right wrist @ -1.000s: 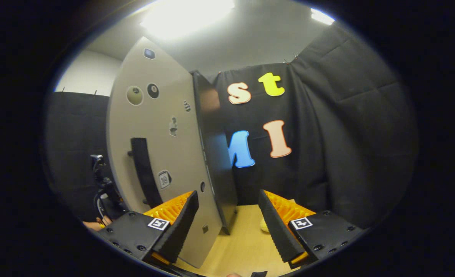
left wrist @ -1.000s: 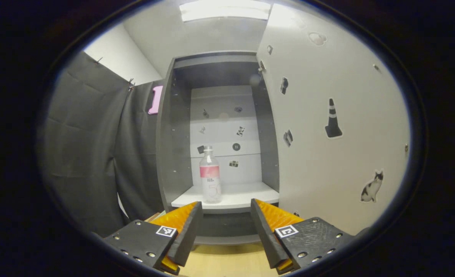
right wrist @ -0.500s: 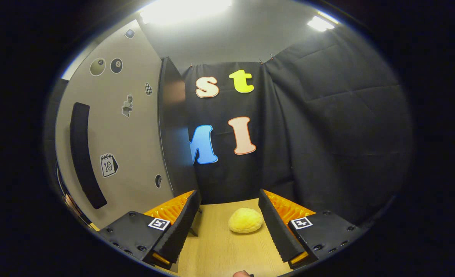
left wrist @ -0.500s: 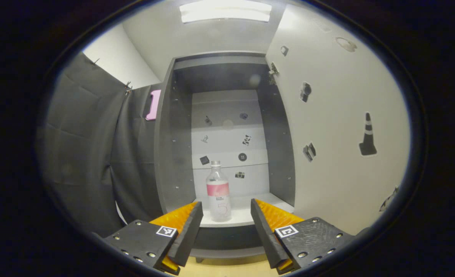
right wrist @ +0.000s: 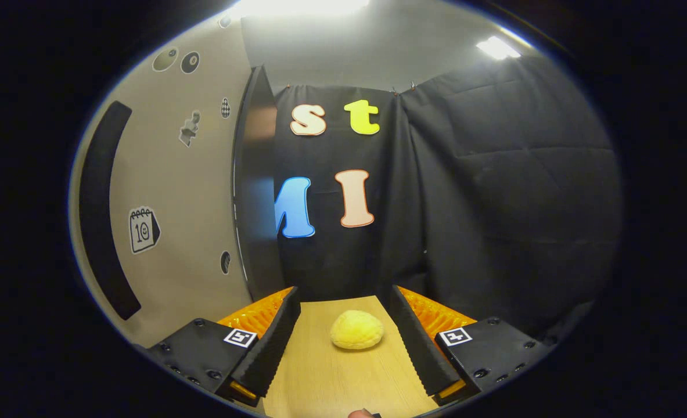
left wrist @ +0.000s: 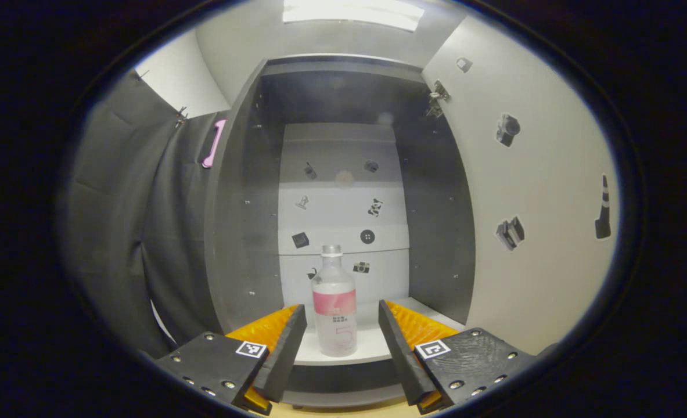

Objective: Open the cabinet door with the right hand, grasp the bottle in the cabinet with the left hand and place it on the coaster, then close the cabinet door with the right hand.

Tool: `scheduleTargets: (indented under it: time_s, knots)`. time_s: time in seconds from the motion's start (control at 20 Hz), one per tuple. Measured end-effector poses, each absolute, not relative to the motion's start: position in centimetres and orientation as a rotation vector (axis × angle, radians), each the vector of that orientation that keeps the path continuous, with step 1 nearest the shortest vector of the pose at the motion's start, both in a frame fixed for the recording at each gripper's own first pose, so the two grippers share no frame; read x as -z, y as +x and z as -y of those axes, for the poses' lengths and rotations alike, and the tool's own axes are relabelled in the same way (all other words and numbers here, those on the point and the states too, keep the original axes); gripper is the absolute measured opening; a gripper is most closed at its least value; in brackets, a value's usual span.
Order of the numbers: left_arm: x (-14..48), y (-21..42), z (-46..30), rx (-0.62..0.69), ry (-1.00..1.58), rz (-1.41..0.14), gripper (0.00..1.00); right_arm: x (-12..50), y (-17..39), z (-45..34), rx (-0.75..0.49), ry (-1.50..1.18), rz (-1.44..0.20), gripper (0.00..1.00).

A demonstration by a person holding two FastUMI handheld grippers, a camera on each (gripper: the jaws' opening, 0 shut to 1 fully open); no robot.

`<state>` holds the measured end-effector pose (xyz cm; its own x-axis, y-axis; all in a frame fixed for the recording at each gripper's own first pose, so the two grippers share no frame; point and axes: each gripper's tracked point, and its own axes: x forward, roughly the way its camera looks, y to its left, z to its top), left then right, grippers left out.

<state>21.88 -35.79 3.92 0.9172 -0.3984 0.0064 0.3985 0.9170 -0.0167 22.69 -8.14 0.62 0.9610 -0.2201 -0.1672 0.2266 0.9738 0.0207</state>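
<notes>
Cabinet [left wrist: 244,232] standing open, dark-walled inside, pale back panel dotted with small stickers. Cabinet door [left wrist: 529,191] swung wide to the right in the left gripper view, pale, carrying stickers of a camera and a traffic cone; same door [right wrist: 175,191] at the left of the right gripper view, outer face showing a long dark handle [right wrist: 96,215] and a calendar sticker. Black cloth wall hanging behind and beside the cabinet. Wooden table [right wrist: 343,377] running forward under the right gripper. White shelf [left wrist: 378,342] low in the cabinet, bearing the bottle [left wrist: 334,307]: clear, upright, pale cap, pink label band, near the shelf's front edge. Left gripper [left wrist: 342,331] level with the bottle, jaws spread apart, bottle seen between them and farther off, touching neither finger. Right gripper [right wrist: 344,331] above the table, jaws likewise released and holding nothing. Yellow rounded lump [right wrist: 356,329] lying on the table ahead, seen between those jaws, not touched.
</notes>
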Motion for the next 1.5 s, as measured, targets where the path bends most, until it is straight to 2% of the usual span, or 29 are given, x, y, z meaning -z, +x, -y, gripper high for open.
scheduleTargets:
  time_s: [0.15,0.2,0.3,0.45,0.75,1.05,1.1,1.15,1.2,1.25,1.3,1.35,1.5]
  knots:
    - [-3.1,24.4,36.3,0.436,-0.037,-0.021,0.8,0.0,22.8,8.0,0.264,0.055,-0.177,0.98]
    - [-3.0,25.1,36.5,0.443,-0.041,-0.024,0.76,0.2,22.9,8.0,0.278,0.056,-0.18,0.98]
    - [-2.8,26.2,36.6,0.455,-0.038,-0.024,0.75,0.4,22.8,8.3,0.312,0.048,-0.183,0.98]
    - [-2.1,27.8,36.9,0.469,-0.028,-0.034,0.78,0.8,22.7,8.6,0.353,0.043,-0.187,0.98]
    - [-0.7,30.0,37.7,0.51,-0.036,-0.074,0.75,1.5,22.9,8.8,0.41,0.034,-0.2,0.98]
    - [0.5,31.4,38.5,0.521,-0.013,-0.1,0.75,2.4,23.3,8.6,0.42,0.021,-0.224,0.98]
    - [0.4,31.5,38.4,0.516,-0.01,-0.095,0.8,2.5,23.2,8.7,0.422,0.015,-0.23,0.98]
    - [0.4,31.6,38.3,0.508,-0.011,-0.09,0.75,2.7,23.2,8.7,0.424,0.012,-0.234,0.98]
    - [0.1,31.5,38.1,0.504,-0.012,-0.085,0.77,2.7,23.2,8.8,0.423,0.011,-0.236,0.98]
    - [0.2,31.6,37.9,0.497,-0.017,-0.084,0.75,2.8,23.3,8.8,0.422,0.012,-0.237,0.98]
    - [0.3,31.6,37.7,0.492,-0.02,-0.086,0.75,2.8,23.4,8.8,0.421,0.012,-0.238,0.93]
    - [0.3,31.4,37.4,0.488,-0.021,-0.086,0.72,2.9,23.3,8.9,0.421,0.008,-0.24,0.98]
    - [-0.1,30.9,36.5,0.472,-0.044,-0.076,0.72,3.0,23.4,9.1,0.409,-0.004,-0.248,0.98]
